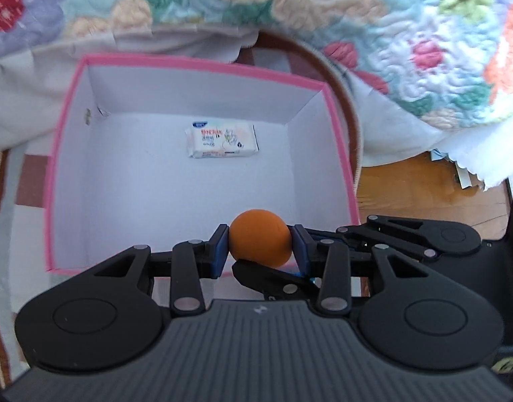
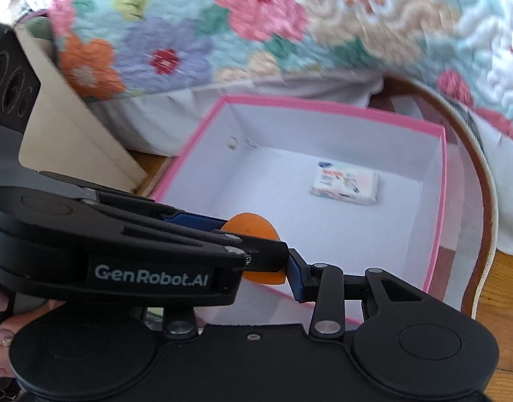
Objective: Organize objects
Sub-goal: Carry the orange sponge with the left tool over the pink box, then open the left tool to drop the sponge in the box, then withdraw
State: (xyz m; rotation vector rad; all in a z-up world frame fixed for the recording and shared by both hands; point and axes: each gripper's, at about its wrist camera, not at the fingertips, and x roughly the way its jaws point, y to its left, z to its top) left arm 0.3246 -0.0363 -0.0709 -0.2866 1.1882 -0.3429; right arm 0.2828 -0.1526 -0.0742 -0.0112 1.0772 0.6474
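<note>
Pinching an orange ball (image 1: 259,238) between the blue pads of the left gripper (image 1: 260,249), just above and inside the near edge of the pink-rimmed box (image 1: 203,63), well short of the tissue pack (image 1: 223,142) lying flat toward the far wall. Crossed from the side by the right gripper (image 2: 253,278), drawn in tight as well, one pad pressed to the ball's lower flank, the other hidden behind the left tool, so probably a shared grip. With the box on a round brown-edged mat (image 1: 343,100) beside a floral quilt (image 1: 424,50), and bare wooden floor (image 1: 407,194) past the right edge. Likely trouble from here: letting go on one side first and squeezing the smooth, round ball out sideways with the other pair; releasing too close to the near rim, clipping it and sending the ball over onto the mat or rolling off across the floor; dropping from too high and getting a rebound off the cardboard bottom. Also worth watching: tangling the two crossed linkages while pulling apart, or nudging the light box along the mat. Safer, probably, lowering toward the middle before opening either pair.
</note>
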